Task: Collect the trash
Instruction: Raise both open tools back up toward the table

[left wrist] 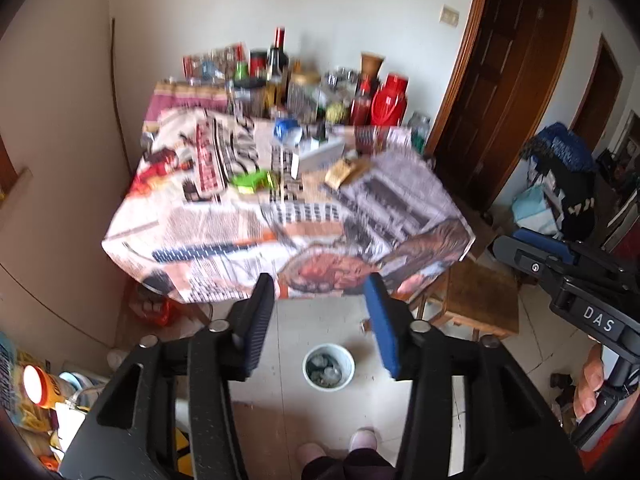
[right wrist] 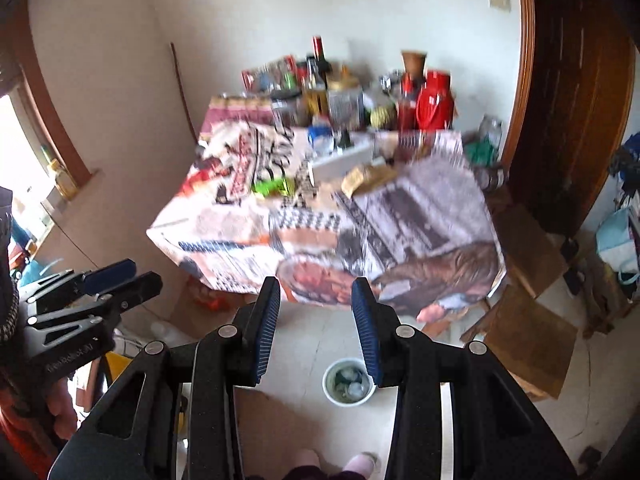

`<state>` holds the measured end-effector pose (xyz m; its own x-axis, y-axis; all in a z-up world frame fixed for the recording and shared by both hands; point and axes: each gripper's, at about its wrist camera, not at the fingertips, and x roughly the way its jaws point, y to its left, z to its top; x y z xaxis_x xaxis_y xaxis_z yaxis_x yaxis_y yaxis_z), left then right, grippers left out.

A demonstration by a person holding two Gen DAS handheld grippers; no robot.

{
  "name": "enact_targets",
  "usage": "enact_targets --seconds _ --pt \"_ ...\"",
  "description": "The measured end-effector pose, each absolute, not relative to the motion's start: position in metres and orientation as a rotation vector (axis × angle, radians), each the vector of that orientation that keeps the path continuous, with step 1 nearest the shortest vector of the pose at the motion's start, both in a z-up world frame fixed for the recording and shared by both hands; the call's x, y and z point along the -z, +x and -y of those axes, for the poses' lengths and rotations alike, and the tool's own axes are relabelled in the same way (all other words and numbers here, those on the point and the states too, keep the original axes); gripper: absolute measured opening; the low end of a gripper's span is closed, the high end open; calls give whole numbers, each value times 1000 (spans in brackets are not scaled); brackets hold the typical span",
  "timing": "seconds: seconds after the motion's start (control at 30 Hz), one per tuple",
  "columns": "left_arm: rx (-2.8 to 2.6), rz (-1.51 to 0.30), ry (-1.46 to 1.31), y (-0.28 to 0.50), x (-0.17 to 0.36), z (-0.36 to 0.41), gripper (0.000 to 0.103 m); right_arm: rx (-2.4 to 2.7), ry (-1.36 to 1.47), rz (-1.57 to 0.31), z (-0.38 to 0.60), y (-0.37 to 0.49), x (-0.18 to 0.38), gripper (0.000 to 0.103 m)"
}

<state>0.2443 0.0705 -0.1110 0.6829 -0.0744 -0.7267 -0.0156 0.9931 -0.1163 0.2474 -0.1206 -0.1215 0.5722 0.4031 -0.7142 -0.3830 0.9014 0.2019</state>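
Left wrist view: the left gripper (left wrist: 320, 316) is released and empty, held short of the table (left wrist: 168, 236); the green wrapper (left wrist: 252, 181) and tan packet (left wrist: 340, 172) lie mid-table, the trash bucket (left wrist: 329, 368) on the floor below, so the approach step appears to be in hand. Right wrist view: the right gripper (right wrist: 316, 322) is likewise released and empty; the next move likely calls for reaching forward to the green wrapper (right wrist: 272, 187).

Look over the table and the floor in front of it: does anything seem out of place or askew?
Yes. A green wrapper and a crumpled tan packet lie loose on the newspaper-covered table, apart from the bottles and jars crowded at the back. The newspaper hangs unevenly over the front edge. A small bin stands on the floor holding scraps.
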Motion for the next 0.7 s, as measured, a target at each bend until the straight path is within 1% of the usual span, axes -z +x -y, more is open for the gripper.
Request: enact_targets --seconds 0.07,0.1,0.13,0.17,0.2,0.23,0.27,0.33,0.5,0.7 --pt "36 -786 -113 238 95 -73 54 -455 12 -816 122 242 106 34" --pt "36 -773 -108 236 88 -74 57 -450 11 -801 124 239 99 35" --pt "33 -758 -103 234 80 -75 63 -445 14 -786 126 237 93 40" --pt "30 -749 -102 234 76 -77 65 -439 18 -776 129 235 88 50" --pt "26 -736 -103 234 71 -77 67 -427 26 -761 131 234 83 56" --pt "24 -728 -106 235 68 -78 67 -417 37 -746 133 233 79 65" --pt "23 -724 -110 237 65 -79 67 -408 49 -733 136 232 75 70" --pt "22 -721 -119 245 60 -80 67 -390 72 -714 140 233 69 75" --pt "-2 -703 -99 267 56 -82 67 -360 122 -686 154 255 63 78" --pt "-68 -706 -131 314 59 -88 67 -348 123 -707 164 305 78 78"
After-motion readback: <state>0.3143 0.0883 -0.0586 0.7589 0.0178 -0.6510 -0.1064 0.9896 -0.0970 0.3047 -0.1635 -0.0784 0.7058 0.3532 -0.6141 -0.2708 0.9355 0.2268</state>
